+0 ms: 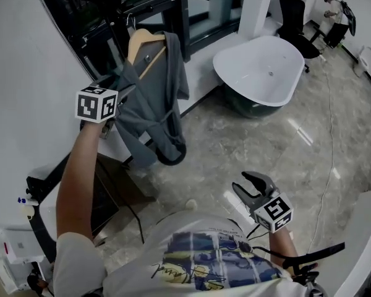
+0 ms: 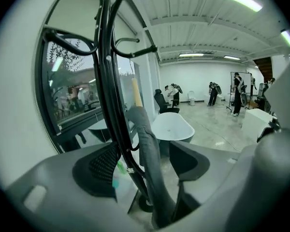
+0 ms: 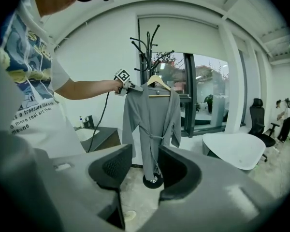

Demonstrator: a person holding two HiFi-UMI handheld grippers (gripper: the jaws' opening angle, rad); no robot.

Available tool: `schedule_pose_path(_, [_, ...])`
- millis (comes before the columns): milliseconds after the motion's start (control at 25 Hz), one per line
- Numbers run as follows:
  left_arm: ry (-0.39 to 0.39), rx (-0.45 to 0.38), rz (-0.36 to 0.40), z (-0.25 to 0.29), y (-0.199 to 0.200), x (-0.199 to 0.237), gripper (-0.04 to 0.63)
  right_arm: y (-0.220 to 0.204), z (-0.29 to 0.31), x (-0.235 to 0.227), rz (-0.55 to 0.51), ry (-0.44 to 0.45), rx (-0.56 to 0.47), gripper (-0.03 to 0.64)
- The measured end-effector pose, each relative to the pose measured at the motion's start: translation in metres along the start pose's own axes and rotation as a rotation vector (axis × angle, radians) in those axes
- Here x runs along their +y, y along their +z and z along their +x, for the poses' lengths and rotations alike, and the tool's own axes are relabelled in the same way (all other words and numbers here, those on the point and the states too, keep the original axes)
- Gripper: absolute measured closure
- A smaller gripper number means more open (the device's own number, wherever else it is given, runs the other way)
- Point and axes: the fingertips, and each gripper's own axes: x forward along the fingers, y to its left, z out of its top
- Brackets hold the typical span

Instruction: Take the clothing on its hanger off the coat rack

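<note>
A grey robe (image 1: 153, 107) hangs on a wooden hanger (image 1: 142, 47) from the black coat rack (image 1: 108, 8). My left gripper (image 1: 120, 91) is raised to the robe's shoulder. In the left gripper view its jaws stand wide, with the robe's grey edge (image 2: 147, 144) and the rack's pole (image 2: 111, 105) between them and neither pad pressing on the cloth. My right gripper (image 1: 247, 183) hangs low at the right, open and empty. From the right gripper view the whole robe (image 3: 152, 120), the hanger (image 3: 157, 82) and the left gripper (image 3: 131, 87) beside it show.
A white bathtub (image 1: 263, 67) stands right of the rack, with a black office chair (image 1: 294, 11) beyond it. A dark counter (image 1: 105, 193) sits at the left against the white wall. The rack's round base (image 3: 153, 180) rests on the marble floor. A cable (image 1: 329, 141) runs across the floor.
</note>
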Motion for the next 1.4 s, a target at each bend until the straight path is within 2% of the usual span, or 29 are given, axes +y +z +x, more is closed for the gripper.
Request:
schedule_pose_path(80, [-0.017, 0.036, -0.014, 0.014, -0.004, 0.008, 0.273, 0.002, 0.004, -0.001, 0.008, -0.016, -0.006, 0.446])
schedule_pose_path(240, [-0.065, 0.066, -0.05, 0.028, -0.011, 0.013, 0.379, -0.004, -0.001, -0.007, 0.029, -0.063, 0.015, 0.446])
schedule_pose_path(400, [-0.177, 0.077, -0.05, 0.036, -0.019, -0.007, 0.574, -0.014, -0.009, -0.012, 0.061, -0.102, 0.025, 0.449])
schedule_pose_path(480, [-0.19, 0.058, -0.04, 0.038, -0.017, -0.009, 0.578, -0.016, -0.01, -0.012, 0.067, -0.109, 0.026, 0.449])
schedule_pose_path(920, [-0.141, 0.034, -0.029, 0.035, -0.001, -0.006, 0.584, -0.04, -0.028, -0.005, 0.111, -0.139, 0.049, 0.453])
schedule_pose_path(1400, [-0.164, -0.005, 0.029, 0.024, 0.039, -0.049, 0.584, -0.057, -0.075, -0.003, 0.127, -0.174, 0.037, 0.453])
